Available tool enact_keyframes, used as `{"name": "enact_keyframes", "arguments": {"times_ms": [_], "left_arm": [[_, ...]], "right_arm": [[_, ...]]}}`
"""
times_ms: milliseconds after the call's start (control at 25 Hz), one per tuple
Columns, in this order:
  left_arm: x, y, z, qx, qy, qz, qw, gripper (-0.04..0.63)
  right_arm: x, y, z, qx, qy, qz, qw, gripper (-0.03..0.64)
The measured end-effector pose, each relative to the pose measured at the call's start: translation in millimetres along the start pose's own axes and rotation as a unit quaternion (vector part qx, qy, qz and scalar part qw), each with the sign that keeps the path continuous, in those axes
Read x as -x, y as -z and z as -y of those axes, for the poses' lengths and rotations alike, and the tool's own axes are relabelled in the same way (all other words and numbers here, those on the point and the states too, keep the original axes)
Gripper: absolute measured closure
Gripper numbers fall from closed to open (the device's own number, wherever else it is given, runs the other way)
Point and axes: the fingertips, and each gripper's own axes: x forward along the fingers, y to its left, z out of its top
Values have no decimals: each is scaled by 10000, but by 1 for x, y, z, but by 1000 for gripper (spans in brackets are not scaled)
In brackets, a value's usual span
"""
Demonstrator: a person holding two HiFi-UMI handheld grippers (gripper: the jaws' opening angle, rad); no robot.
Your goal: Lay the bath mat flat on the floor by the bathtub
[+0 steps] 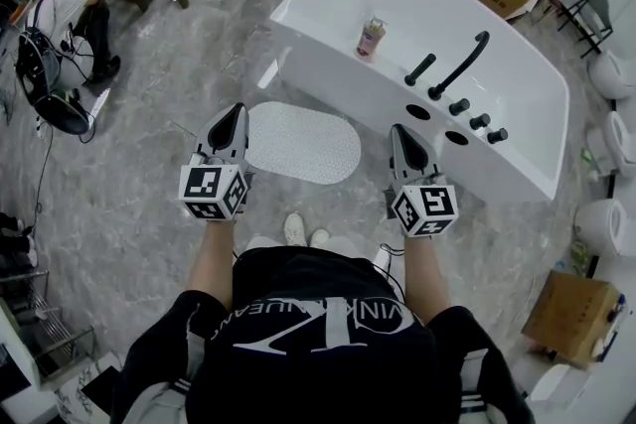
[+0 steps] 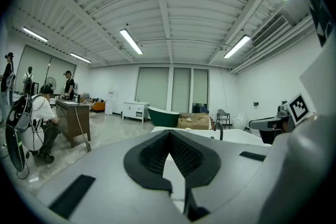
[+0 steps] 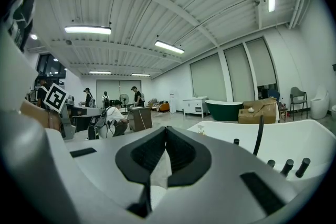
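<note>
The person's forearms reach forward from the body, roughly level and parallel, well apart from each other, with the shoes [image 1: 295, 229] on the floor [image 1: 169, 174] between and below them. The left gripper [image 1: 236, 112] points ahead toward the near left end of the tub. Its jaws are closed tip to tip with nothing between them. The right gripper [image 1: 400, 130] points the same way at the tub's near right side, and its jaws are likewise closed and empty. Both are held up in the air, clear of the floor and touching nothing.

Just beyond the shoes, between the two grippers, lies the bath mat [image 1: 303, 142]. It is a pale oval spread flat on the floor, its long side running along the near wall of the bathtub [image 1: 328, 65] and sitting just beside it. No fold or curled edge shows from above.

Judged from this, the laying step looks done, and the moment reads as a pause after release rather than a grasp in progress. The next move calls for little. At most it needs a check that the mat's edges sit flat, then a lowering of the arms without brushing the tub rim.

Farther off, a small bottle [image 1: 371, 38] stands inside the tub, and a dark faucet [image 1: 460, 65] rises from its right deck.
</note>
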Motion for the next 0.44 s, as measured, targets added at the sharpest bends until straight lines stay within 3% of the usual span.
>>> {"name": "enact_keyframes", "arguments": {"times_ms": [440], "left_arm": [[0, -14, 4, -68, -103, 216, 9997, 583]], "right_arm": [[4, -6, -1, -15, 8, 136, 9999, 592]]}}
